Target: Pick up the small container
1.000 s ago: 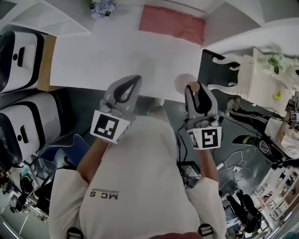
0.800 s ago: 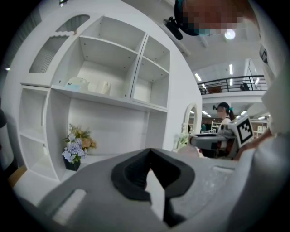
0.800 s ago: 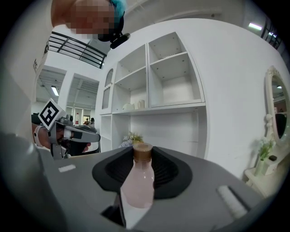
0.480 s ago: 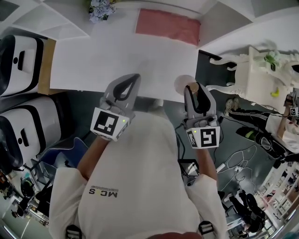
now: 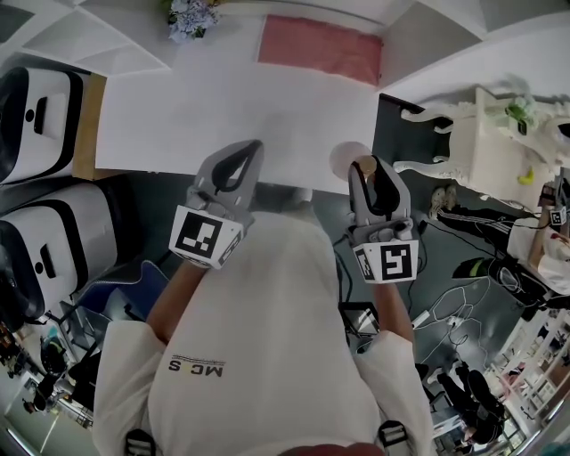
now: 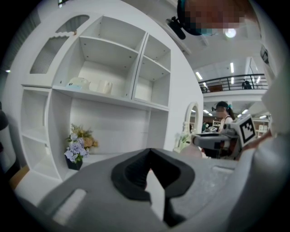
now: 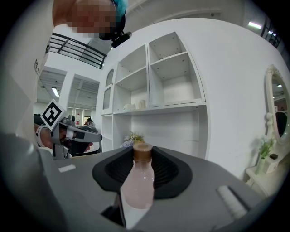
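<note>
Nothing has shifted: my right gripper (image 5: pixel 367 169) keeps squeezing the small container (image 7: pixel 137 183) so it stays upright, while my left gripper (image 5: pixel 249 151) is closed on nothing.

Pale pink small container (image 7: pixel 137 181), brown cap (image 7: pixel 142 152)
Grey left gripper (image 5: pixel 252 148) and right gripper (image 5: pixel 365 166), black pads (image 7: pixel 168 174), black-and-white square markers (image 5: pixel 203 239); white table (image 5: pixel 223 98), salmon mat (image 5: pixel 321 49), lilac flowers (image 5: pixel 190 18)

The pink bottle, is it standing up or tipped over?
Standing up. The bottle has its brown cap on top, held straight by the right gripper.
</note>
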The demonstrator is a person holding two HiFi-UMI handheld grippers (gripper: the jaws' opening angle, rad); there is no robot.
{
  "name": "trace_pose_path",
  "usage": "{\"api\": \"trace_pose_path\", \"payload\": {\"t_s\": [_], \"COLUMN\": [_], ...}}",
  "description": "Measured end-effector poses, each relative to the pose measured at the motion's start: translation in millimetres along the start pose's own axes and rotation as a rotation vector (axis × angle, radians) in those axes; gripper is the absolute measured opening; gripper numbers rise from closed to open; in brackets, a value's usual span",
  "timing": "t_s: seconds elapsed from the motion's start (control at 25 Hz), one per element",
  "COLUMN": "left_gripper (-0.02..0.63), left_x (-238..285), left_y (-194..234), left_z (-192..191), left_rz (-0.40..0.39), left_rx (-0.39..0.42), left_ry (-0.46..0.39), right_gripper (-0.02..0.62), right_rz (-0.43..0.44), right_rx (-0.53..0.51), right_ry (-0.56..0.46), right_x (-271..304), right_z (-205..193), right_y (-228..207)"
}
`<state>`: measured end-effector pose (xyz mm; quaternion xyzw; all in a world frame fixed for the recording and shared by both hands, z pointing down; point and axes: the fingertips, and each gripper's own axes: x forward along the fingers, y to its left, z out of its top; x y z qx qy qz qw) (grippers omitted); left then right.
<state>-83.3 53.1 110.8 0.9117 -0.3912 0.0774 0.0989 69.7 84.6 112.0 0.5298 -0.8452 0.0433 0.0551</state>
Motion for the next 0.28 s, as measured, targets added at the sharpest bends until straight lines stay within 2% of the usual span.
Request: {"api": "trace_pose_path", "payload": {"t_s": [0.28], "left_gripper": [-0.002], "left_x": [2.4], "left_y": [5.1], "left_z": [-2.8], "left_rz": [0.008], "left_rx": [-0.011], "left_ry": [0.003], "right_gripper": [0.124], "right_rz": [0.001], "right_rx": [0.004], "right_ry": [-0.001], "right_x": [6.8], "right_z": [-2.7], "right_y": [-3.3]}}
